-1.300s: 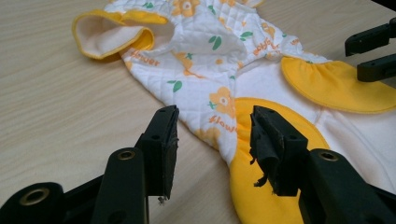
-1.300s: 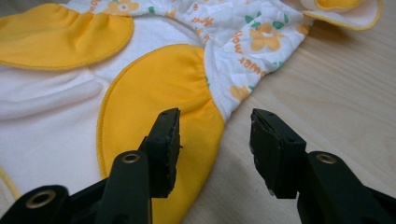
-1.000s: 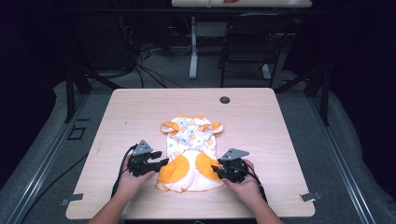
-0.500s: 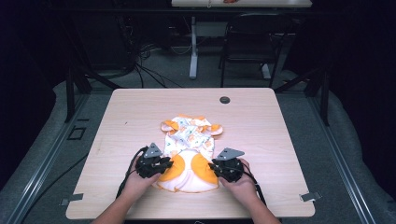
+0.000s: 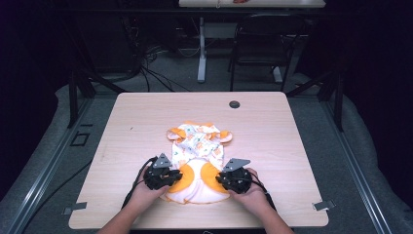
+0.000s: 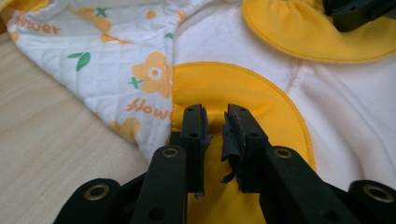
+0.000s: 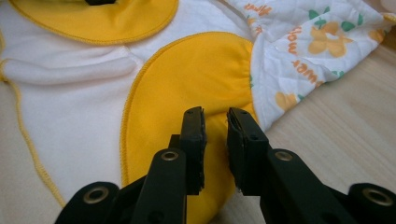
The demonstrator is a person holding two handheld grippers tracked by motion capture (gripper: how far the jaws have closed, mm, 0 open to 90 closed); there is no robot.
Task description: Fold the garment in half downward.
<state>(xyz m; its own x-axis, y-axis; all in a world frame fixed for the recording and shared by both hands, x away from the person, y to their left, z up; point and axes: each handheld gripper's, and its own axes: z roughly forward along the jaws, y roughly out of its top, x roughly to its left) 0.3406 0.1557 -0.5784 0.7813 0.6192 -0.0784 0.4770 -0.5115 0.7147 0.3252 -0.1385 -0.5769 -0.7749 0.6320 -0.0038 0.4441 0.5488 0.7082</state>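
1. High view: baby garment [image 5: 197, 163] lies on the counter [image 5: 292, 146] near its front edge, mid-width; white body, two rounded orange patches at the near end, quilted flower-print part bunched at the far end.
2. Left gripper view: soft white fleece-like fabric, orange patch [image 6: 224, 93] with stitched curved edge; quilted panel [image 6: 116, 65] printed with orange flowers, green leaves and lettering, partly cut off at the top.
3. Left tongs [image 5: 168, 176] have just been closing; narrow gap remains, with a fold of orange fabric gathered between the tips [image 6: 215, 126]. Hard to tell if the pads really press it.
4. Right tongs [image 5: 228, 179] have likewise just been closing over the other orange patch [image 7: 187, 79]; fabric sits in the small gap [image 7: 215, 123], firm pinch unclear.
5. Garment's near hem is hidden by the hands in the high view.
6. Counter: pale wood grain, small dark round cap [image 5: 234, 104] near the far edge.
7. Dark background, details hard to make out.
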